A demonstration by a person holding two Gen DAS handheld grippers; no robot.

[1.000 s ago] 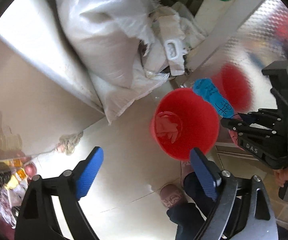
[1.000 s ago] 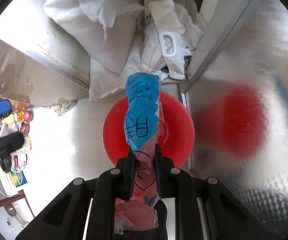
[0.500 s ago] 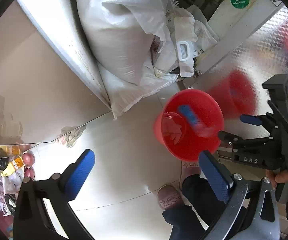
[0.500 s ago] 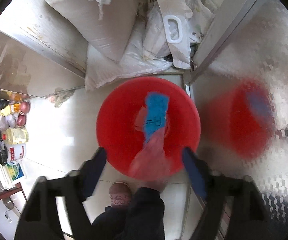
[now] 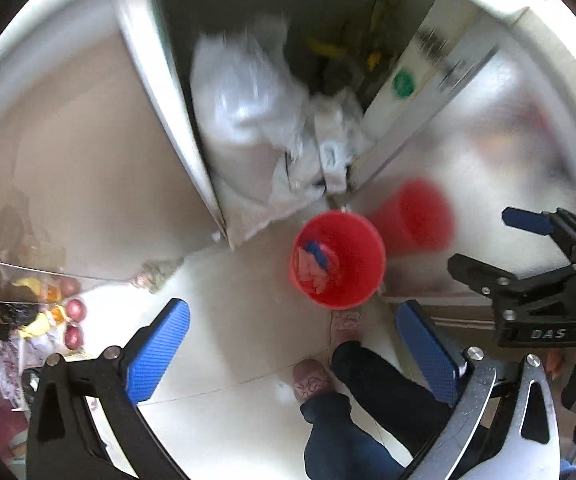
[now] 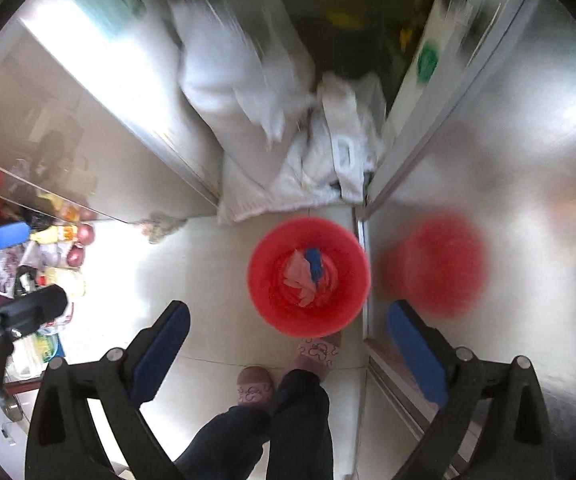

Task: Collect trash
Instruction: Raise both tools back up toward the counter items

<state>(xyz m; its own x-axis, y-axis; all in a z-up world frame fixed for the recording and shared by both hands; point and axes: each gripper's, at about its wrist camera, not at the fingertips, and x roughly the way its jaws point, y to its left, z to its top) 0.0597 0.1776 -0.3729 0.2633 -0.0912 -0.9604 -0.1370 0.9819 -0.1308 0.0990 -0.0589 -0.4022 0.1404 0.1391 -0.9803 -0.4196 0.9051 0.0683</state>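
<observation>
A home storage corner: pale tiled floor [image 6: 215, 280], stuffed white sacks [image 6: 243, 80], a red bucket [image 6: 308, 276] (slippered feet [image 6: 283, 372] beside it).

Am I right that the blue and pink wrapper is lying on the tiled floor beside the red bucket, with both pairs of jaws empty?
Not quite: the blue and pink wrapper lies inside the red bucket, not on the floor beside it, as the right wrist view shows. Both pairs of jaws are indeed empty.

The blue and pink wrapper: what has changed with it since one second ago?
The right gripper let go of the wrapper; it now lies in the red bucket. The jaws are opening, empty. Both grippers rose. The bucket and white sacks stayed in place.
</observation>
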